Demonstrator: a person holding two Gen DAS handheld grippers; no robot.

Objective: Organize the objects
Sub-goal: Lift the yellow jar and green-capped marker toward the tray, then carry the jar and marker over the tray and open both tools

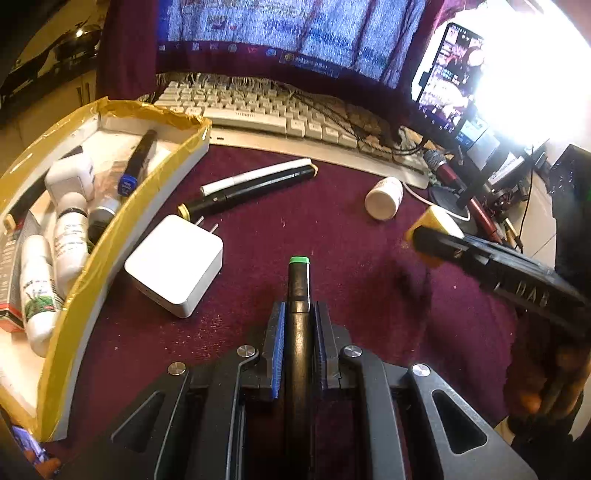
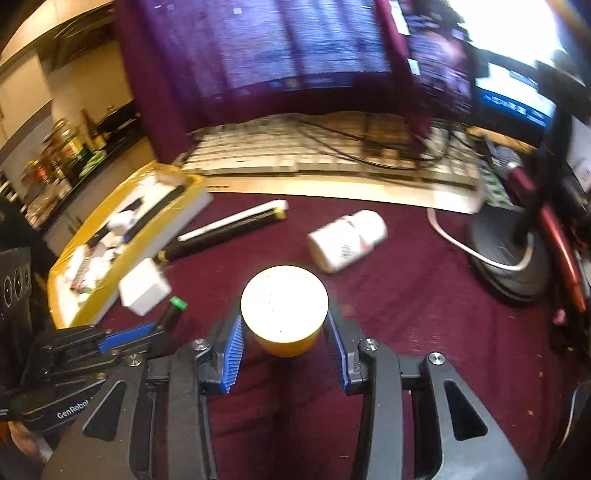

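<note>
- Both grippers were loaded: your left gripper (image 1: 298, 343) clamped a marker (image 1: 298, 291) lengthwise, ready for the tray (image 1: 147, 177) at the cloth's left edge.
- Your right gripper (image 2: 283, 332) squeezed a jar (image 2: 284, 306) above mid-cloth.

A maroon cloth (image 1: 332, 258) covers the desk across the lower half of the frame. At the top a wide monitor (image 1: 288, 33) glows blue inside a dark red surround, with a cream keyboard (image 1: 258, 107) below it and black cables trailing over the keys. At the upper right a second screen (image 1: 450, 81) stands upright beside a blown-out white glare. In the right wrist view, the upper left shows pale cabinets (image 2: 55, 85) above a cluttered counter (image 2: 70, 155).
</note>
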